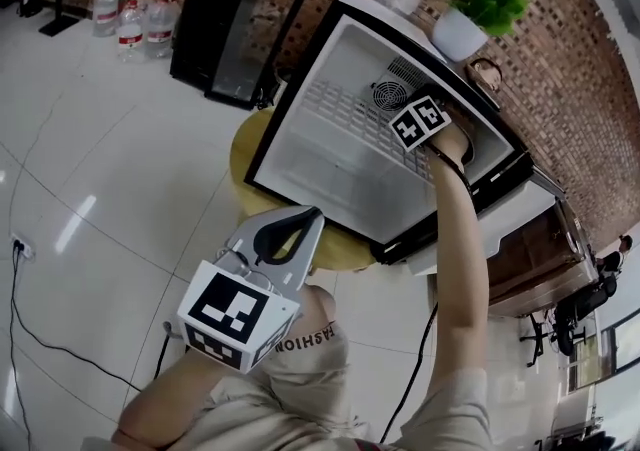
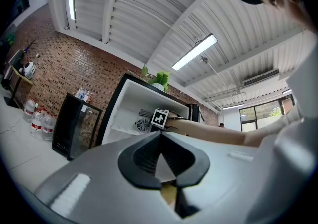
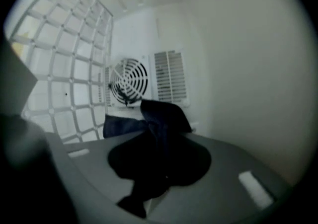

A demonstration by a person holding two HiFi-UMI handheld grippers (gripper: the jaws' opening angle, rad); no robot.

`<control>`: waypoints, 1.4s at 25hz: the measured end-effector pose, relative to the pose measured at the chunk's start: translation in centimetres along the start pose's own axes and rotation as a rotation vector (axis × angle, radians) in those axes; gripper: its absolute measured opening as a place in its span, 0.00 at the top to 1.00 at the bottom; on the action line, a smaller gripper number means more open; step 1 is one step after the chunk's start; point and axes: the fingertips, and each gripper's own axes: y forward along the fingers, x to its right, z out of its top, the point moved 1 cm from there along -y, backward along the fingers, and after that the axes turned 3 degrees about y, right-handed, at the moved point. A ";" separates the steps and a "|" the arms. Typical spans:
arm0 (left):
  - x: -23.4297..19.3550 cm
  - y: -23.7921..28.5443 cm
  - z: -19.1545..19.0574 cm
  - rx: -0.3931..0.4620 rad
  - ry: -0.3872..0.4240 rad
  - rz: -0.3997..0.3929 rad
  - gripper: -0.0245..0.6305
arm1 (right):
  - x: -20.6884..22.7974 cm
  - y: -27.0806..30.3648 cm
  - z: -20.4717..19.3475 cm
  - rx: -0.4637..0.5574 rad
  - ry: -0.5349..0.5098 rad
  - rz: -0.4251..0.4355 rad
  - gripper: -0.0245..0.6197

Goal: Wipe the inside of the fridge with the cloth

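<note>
Inside the open fridge (image 1: 330, 154), the right claw (image 3: 158, 138) is clenching a dark cloth (image 3: 161, 111) near the back wall's fan grille (image 3: 128, 80). The loose corners could be snagging there or on the wire shelf (image 3: 64, 69). The left claw (image 2: 160, 141) is hanging clenched, empty, outside.

The right arm (image 1: 462, 269) stretches straight forward. Its right gripper (image 3: 158, 138) is roughly level, with the jaws pinched on a dark cloth (image 3: 164, 111). The left gripper (image 1: 312, 221) sits close to the body on a bent left arm (image 1: 175, 404), tilted slightly upward, jaws together and empty.
</note>
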 end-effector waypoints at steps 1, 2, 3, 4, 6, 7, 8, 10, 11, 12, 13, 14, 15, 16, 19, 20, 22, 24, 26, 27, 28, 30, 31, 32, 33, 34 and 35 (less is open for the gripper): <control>-0.1 -0.1 -0.2 -0.006 -0.003 -0.001 0.96 | -0.3 -1.3 1.6 0.085 -0.012 0.003 0.84; -0.2 -0.1 -0.4 -0.014 -0.005 -0.001 0.96 | -0.7 -3.0 3.6 0.194 -0.022 0.000 0.84; -0.4 -0.1 -0.8 -0.023 -0.007 0.000 0.96 | -1.1 -4.7 6.0 0.315 -0.029 -0.005 0.84; -0.5 -0.2 -1.1 -0.035 -0.009 0.001 0.96 | -1.6 -6.2 8.5 0.426 -0.033 -0.006 0.84; -0.9 -0.3 -1.7 -0.053 -0.012 0.004 0.96 | -2.8 -8.2 13.4 0.587 -0.028 0.014 0.84; -1.2 -0.4 -1.9 -0.058 -0.013 0.008 0.96 | -3.7 -8.7 15.7 0.635 -0.027 0.032 0.84; -1.4 -0.6 -2.1 -0.063 -0.014 0.013 0.96 | -4.6 -8.8 17.8 0.658 -0.033 0.053 0.84; -1.8 -0.9 -2.6 -0.078 -0.010 0.022 0.96 | -6.6 -8.2 20.4 0.642 -0.067 0.090 0.84; -1.9 -0.8 -2.9 -0.090 -0.005 0.025 0.96 | -7.4 -7.4 20.6 0.608 -0.094 0.102 0.84; -1.9 -0.6 -3.2 -0.101 -0.002 0.025 0.96 | -7.9 -6.4 19.9 0.559 -0.126 0.110 0.84; -1.8 -0.4 -3.4 -0.110 -0.002 0.022 0.96 | -8.1 -5.1 18.4 0.502 -0.153 0.111 0.84; -1.7 -0.1 -3.7 -0.116 -0.006 0.016 0.96 | -8.0 -3.9 16.3 0.448 -0.164 0.108 0.84; -1.5 0.1 -3.9 -0.119 -0.014 0.010 0.96 | -7.7 -3.1 14.0 0.405 -0.155 0.109 0.84; -1.4 0.3 -4.0 -0.121 -0.022 0.005 0.96 | -7.4 -2.7 11.8 0.366 -0.140 0.113 0.84; -1.4 0.6 -4.9 -0.134 -0.038 0.003 0.96 | -6.9 -1.6 6.3 0.196 -0.133 0.105 0.84; -1.4 0.7 -5.3 -0.144 -0.040 0.003 0.96 | -6.6 -1.0 4.9 0.142 -0.107 0.106 0.84; -1.2 1.0 -5.9 -0.163 -0.042 0.000 0.96 | -5.6 0.6 2.1 0.034 -0.049 0.113 0.84; -0.7 1.1 -5.8 -0.162 -0.044 -0.008 0.96 | -5.0 2.2 -0.7 -0.064 -0.027 0.130 0.84; -0.4 1.2 -5.4 -0.150 -0.038 -0.009 0.96 | -5.0 2.8 -1.9 -0.077 -0.027 0.158 0.84; -0.5 1.2 -5.2 -0.144 -0.034 -0.007 0.96 | -4.8 2.5 -1.5 -0.036 -0.028 0.160 0.84; -0.6 1.2 -5.2 -0.141 -0.031 -0.005 0.96 | -4.5 1.8 -0.6 0.025 -0.024 0.144 0.84; -0.6 1.2 -5.4 -0.145 -0.036 -0.004 0.96 | -3.1 -0.6 1.8 0.172 0.005 0.067 0.83; -0.6 1.1 -5.6 -0.150 -0.042 -0.004 0.96 | -2.4 -2.0 3.2 0.256 0.026 0.023 0.83; -0.7 1.1 -5.7 -0.156 -0.045 -0.003 0.96 | -1.6 -3.4 4.9 0.347 0.052 -0.010 0.83; -0.8 1.1 -5.7 -0.159 -0.045 0.000 0.96 | -0.9 -4.7 6.8 0.440 0.087 -0.032 0.83; -1.0 1.0 -5.6 -0.158 -0.040 0.005 0.96 | -0.1 -5.9 8.8 0.524 0.131 -0.046 0.83; -1.2 1.0 -5.4 -0.156 -0.033 0.010 0.96 | 0.5 -6.9 10.7 0.594 0.172 -0.058 0.83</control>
